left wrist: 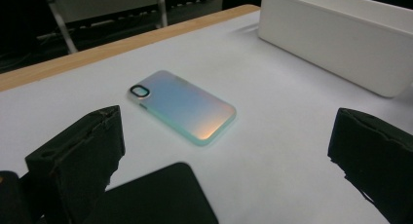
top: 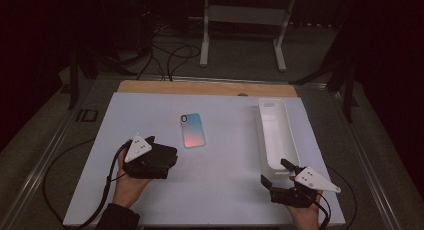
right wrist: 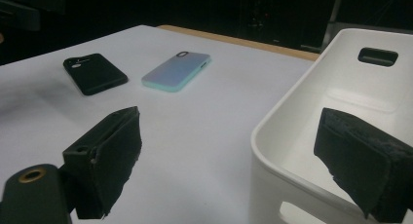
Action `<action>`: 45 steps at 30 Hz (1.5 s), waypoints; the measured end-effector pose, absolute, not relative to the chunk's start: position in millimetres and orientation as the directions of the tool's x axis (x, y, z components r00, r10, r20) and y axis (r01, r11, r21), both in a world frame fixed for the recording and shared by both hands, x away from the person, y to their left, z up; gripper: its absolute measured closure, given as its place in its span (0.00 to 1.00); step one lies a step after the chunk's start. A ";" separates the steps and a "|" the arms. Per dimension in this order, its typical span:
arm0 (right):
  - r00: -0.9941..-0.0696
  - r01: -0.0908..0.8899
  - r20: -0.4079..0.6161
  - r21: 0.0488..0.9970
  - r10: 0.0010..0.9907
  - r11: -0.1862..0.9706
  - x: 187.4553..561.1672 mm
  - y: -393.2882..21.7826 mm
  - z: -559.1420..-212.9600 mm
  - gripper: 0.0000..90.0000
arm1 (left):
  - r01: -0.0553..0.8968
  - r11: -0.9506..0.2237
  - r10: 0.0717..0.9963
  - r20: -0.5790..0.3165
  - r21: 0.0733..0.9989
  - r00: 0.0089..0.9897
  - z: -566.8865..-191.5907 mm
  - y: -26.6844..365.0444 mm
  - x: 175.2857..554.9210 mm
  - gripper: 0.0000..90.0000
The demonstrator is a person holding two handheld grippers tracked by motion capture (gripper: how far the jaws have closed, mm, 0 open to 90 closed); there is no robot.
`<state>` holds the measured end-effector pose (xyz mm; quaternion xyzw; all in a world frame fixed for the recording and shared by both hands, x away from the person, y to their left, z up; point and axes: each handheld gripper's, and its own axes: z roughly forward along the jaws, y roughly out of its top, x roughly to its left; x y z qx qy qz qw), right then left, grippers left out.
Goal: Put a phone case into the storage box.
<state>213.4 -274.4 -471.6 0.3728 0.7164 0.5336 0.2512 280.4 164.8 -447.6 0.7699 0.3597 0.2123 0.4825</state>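
Phone case: pastel gradient, pale blue shading to pink-orange at one end, mint-green edge, black ring round the camera cut-out; second phone case: plain matt black; bin: plain white inside and out; table sheet: pale grey-white, unpatterned; table edge beyond it: light brown wood; left gripper: black body, white three-cornered plate with small dark dots; right gripper: black likewise, same white dotted plate; jaw pads in both gripper views: rough black.
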 end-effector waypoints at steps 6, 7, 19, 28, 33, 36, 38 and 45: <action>-0.594 0.267 0.038 0.951 0.804 0.152 213.5 -274.7 -471.7 0.11 | 0.360 -0.288 0.744 -0.029 0.887 0.668 -447.0 148.8 297.2 0.01; -0.593 0.268 0.038 0.951 0.804 0.153 213.5 -274.8 -471.7 0.11 | 0.363 -0.292 0.739 -0.032 0.885 0.673 -447.5 145.4 300.2 0.02; -0.593 0.270 0.039 0.951 0.804 0.153 213.3 -276.3 -471.5 0.11 | 0.402 -0.326 0.719 -0.051 0.856 0.693 -458.8 106.4 333.3 0.15; -0.591 0.271 0.040 0.951 0.805 0.152 213.2 -276.4 -471.5 0.11 | 0.423 -0.365 0.697 -0.058 0.829 0.715 -464.5 87.3 351.5 0.37; -0.592 0.271 0.039 0.950 0.805 0.154 213.3 -276.3 -471.5 0.11 | 0.436 -0.399 0.676 -0.062 0.806 0.734 -469.2 77.2 362.4 0.48; -0.592 0.271 0.038 0.950 0.805 0.155 213.3 -276.4 -471.5 0.11 | 0.442 -0.424 0.668 -0.056 0.790 0.742 -474.4 71.0 371.7 0.58; -0.592 0.269 0.036 0.950 0.805 0.156 213.2 -276.5 -471.5 0.11 | 0.445 -0.429 0.668 -0.055 0.786 0.742 -476.1 69.8 374.0 0.64; -0.591 0.269 0.032 0.950 0.806 0.160 213.1 -276.1 -471.7 0.11 | 0.497 -0.447 0.682 -0.077 0.744 0.728 -487.8 64.6 388.8 0.90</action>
